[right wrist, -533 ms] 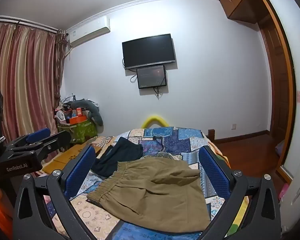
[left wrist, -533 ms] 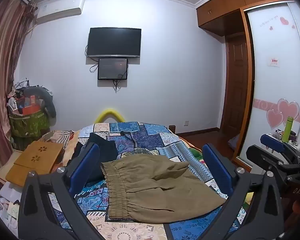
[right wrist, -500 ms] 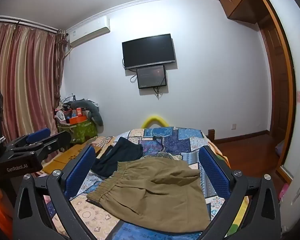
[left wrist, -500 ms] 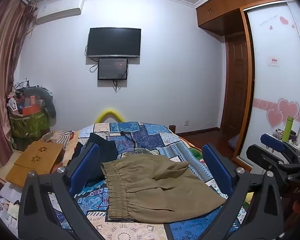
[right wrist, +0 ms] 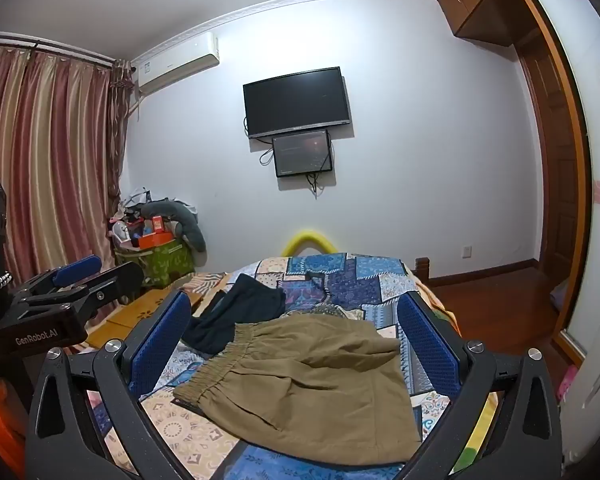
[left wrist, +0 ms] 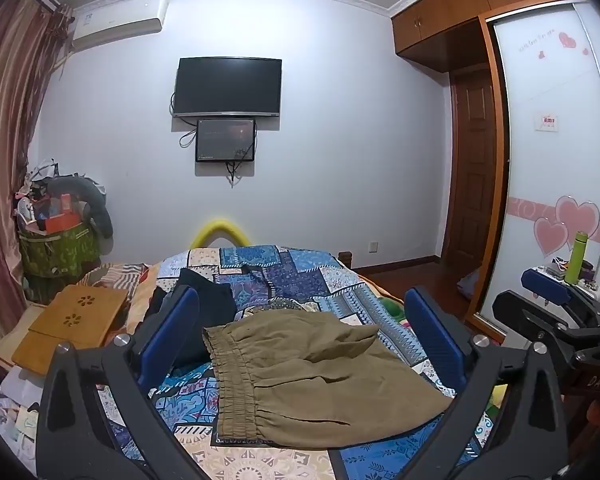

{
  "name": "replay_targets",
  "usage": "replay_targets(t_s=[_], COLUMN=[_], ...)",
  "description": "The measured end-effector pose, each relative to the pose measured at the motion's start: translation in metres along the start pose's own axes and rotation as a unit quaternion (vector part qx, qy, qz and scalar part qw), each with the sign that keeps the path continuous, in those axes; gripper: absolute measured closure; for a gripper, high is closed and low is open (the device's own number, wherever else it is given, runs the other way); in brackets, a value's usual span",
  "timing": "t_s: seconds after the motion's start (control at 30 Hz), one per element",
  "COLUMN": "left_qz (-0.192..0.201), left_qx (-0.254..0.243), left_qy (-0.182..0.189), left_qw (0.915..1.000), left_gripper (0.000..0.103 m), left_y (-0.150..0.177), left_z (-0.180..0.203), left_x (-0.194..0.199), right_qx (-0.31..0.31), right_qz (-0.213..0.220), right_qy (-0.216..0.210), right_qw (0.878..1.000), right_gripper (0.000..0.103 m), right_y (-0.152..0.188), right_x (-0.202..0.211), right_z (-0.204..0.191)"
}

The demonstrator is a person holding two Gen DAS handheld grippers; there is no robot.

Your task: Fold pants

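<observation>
olive-brown elastic-waist cloth pants (left wrist: pixel 312 376) flat on patchwork quilt bed (left wrist: pixel 300 276) | left gripper (left wrist: pixel 300 344) and right gripper (right wrist: pixel 296 344) spread wide, empty | pants ahead, below both; waistband leftward, long axis crosswise; neither plainly nearer

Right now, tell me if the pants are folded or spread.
Spread, rumpled: the pants lie loose on the bed, waistband exposed.
</observation>
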State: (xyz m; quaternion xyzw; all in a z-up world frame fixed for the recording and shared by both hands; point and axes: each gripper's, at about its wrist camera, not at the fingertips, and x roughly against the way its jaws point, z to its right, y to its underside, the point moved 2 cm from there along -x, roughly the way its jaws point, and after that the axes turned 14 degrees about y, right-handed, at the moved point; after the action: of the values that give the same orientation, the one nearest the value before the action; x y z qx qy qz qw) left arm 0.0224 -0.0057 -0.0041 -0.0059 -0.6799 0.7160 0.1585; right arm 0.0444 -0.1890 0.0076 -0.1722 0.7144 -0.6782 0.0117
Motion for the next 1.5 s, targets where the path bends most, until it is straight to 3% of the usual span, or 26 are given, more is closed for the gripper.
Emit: replay_targets(t_s=[1.5], left_qz=[0.011], left_qx=[-0.01], left_qy=[-0.006], left_qw=[0.9999], left_gripper=[0.0], left_y=[-0.0073], left_z=[0.0029], left_x=[0.0059], right_qx=[0.001], right_qz=[-0.001], right_qy=[0.003], right_qw=[1.0], right_gripper=[0.0], right_y=[0.0024], right_x=[-0.0055], right_z=[-0.0004])
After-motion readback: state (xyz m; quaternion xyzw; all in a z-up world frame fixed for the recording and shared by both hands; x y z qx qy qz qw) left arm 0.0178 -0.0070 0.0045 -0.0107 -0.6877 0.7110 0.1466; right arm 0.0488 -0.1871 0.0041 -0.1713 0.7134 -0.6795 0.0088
